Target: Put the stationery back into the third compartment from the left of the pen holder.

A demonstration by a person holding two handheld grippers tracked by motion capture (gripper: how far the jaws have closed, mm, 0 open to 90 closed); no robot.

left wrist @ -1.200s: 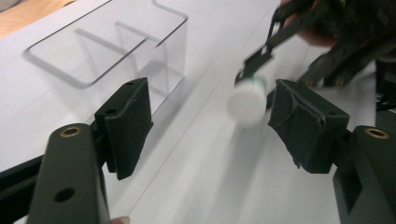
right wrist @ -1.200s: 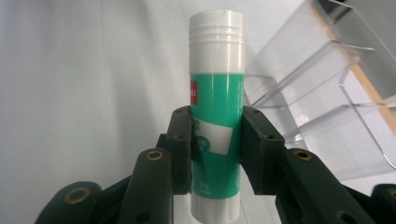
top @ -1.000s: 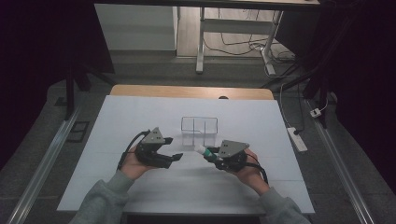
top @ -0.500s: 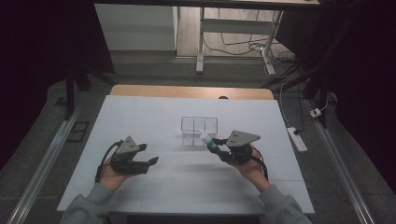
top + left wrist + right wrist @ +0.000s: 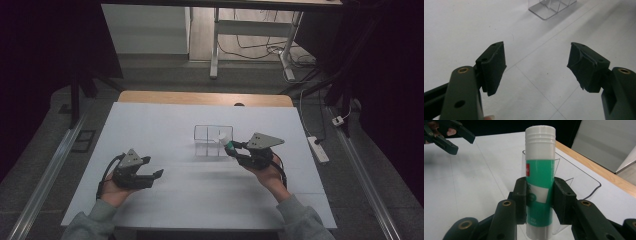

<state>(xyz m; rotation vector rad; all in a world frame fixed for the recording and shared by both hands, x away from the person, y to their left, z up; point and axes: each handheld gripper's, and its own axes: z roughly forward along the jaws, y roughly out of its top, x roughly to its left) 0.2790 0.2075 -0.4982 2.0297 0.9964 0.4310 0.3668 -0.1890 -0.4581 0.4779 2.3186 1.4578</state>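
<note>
A green-and-white glue stick [image 5: 540,182] stands clamped mid-body in the right gripper [image 5: 234,148], long axis crosswise to the jaws, just right of centre in the high view, touching or nearly touching the clear divided box [image 5: 212,135] beyond it. At lower left, the left gripper [image 5: 155,176] gapes empty, well apart.

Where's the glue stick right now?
The glue stick is clamped in the right gripper, held at the near right side of the clear organizer mid-table in the high view, far from the open left gripper.
</note>
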